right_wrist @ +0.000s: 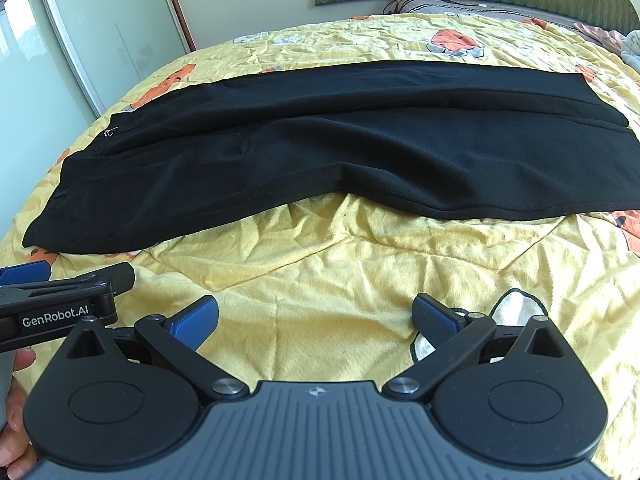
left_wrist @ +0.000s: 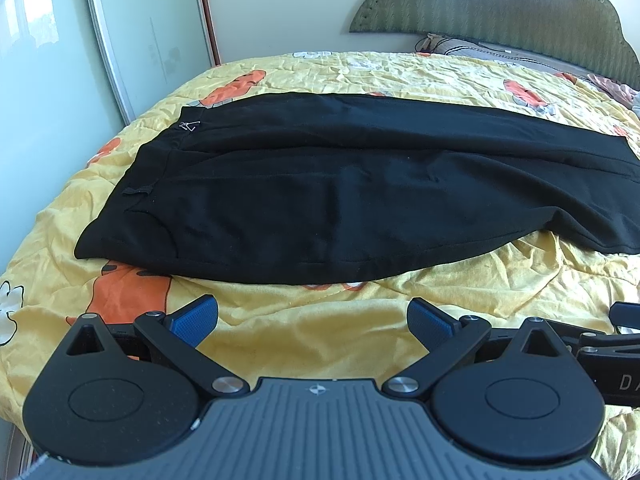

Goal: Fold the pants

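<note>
Black pants [left_wrist: 360,196] on bed [left_wrist: 320,328] (yellow quilt)

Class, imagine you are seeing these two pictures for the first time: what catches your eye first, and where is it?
Black pants lie flat across the middle of a yellow quilt with orange patches, waistband to the left. Nearest the camera, each view shows an open gripper with blue pads, the left gripper and right gripper, both short of the pants. A green headboard stands at the far right.

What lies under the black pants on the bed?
The black pants lie flat on a yellow quilt with orange and white prints. The quilt shows all around them; the part beneath is covered, so anything else there cannot be seen.
</note>
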Available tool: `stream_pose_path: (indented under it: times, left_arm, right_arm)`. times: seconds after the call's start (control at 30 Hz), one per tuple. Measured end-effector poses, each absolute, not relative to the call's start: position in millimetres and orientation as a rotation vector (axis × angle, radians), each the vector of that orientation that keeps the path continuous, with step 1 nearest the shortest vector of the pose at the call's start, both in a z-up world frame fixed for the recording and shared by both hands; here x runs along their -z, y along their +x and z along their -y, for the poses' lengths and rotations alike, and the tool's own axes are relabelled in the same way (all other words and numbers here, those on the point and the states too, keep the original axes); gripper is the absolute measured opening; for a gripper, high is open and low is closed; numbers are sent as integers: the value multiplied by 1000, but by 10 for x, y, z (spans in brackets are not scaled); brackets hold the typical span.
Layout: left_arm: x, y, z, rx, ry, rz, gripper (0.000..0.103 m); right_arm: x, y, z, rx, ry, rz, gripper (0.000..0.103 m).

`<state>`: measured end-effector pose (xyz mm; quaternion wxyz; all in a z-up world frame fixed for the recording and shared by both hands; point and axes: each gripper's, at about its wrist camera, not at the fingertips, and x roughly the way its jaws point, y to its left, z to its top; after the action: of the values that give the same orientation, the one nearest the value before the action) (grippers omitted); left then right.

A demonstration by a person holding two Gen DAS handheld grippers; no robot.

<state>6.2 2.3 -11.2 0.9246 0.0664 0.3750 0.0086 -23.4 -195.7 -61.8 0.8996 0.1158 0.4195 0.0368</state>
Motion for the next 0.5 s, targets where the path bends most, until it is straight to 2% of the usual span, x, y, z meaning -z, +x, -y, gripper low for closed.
stream_pose_path:
  times: [0.33, 0.5]
  left_arm:
    - [103, 74, -24, -13, 142, -765, 102]
    - [103, 175, -89, -28, 147, -765, 102]
  right_arm:
    - [567, -234, 2007, -90, 256, -847, 103]
    - [443, -186, 1985, -102, 201, -770, 103]
